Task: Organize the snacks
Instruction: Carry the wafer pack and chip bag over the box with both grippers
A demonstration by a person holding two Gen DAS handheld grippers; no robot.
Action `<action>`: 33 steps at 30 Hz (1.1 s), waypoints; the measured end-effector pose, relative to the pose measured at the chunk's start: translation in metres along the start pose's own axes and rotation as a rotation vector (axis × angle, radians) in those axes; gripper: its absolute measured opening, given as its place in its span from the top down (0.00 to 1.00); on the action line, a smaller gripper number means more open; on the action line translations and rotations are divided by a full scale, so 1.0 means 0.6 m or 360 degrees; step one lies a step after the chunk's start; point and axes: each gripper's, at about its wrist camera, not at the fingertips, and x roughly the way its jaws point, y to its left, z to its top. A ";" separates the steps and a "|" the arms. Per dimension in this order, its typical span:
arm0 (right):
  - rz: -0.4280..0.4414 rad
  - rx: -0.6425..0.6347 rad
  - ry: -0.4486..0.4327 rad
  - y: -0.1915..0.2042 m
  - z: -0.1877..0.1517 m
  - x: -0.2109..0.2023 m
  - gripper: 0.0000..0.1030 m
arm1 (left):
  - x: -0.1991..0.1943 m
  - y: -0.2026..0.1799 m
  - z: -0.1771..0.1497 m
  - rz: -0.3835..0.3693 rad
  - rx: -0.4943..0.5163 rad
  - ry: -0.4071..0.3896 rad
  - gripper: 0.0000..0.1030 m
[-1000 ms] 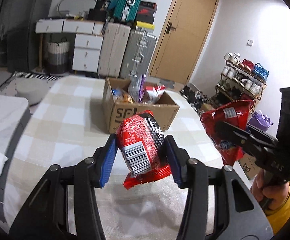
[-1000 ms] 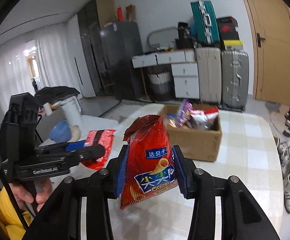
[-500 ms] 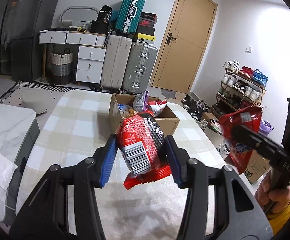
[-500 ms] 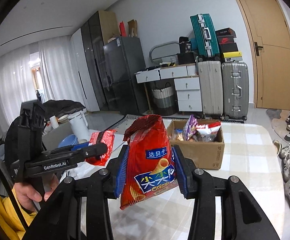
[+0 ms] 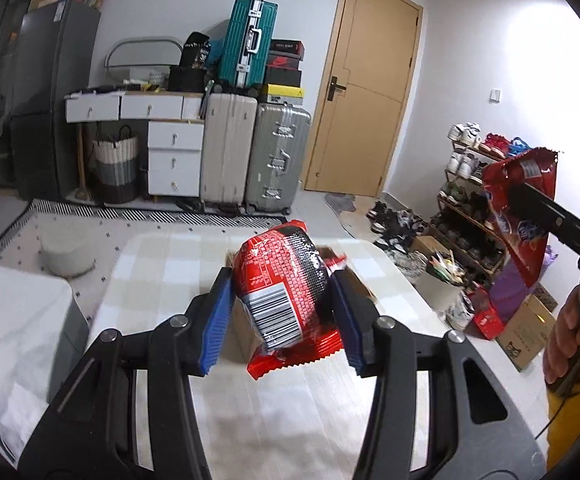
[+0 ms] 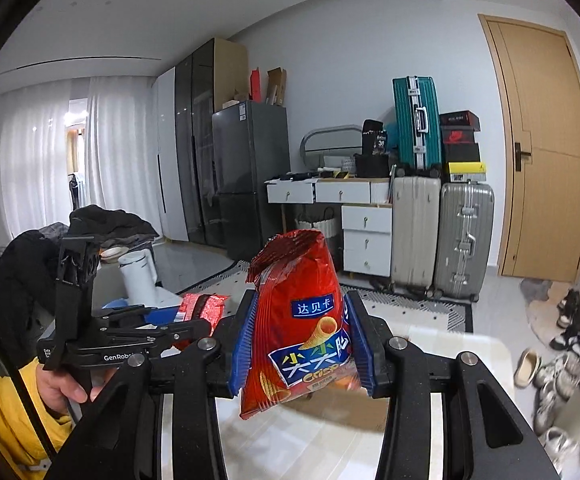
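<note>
Red-and-black snack packet (image 5: 285, 280) sits clenched in the left gripper (image 5: 283, 312) jaws above the surface (image 5: 281, 420). Red crisp bag (image 6: 302, 332) is clenched in the right gripper (image 6: 302, 344).

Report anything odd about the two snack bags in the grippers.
Nothing looks torn or spilled. The red-and-black barcode packet sits tilted in the left gripper; the red cone-snack bag is upright in the right gripper.
</note>
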 end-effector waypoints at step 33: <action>-0.0072 0.0214 0.0502 -0.237 -0.164 0.429 0.58 | 0.579 0.059 0.073 -0.0065 -0.0049 0.0437 0.56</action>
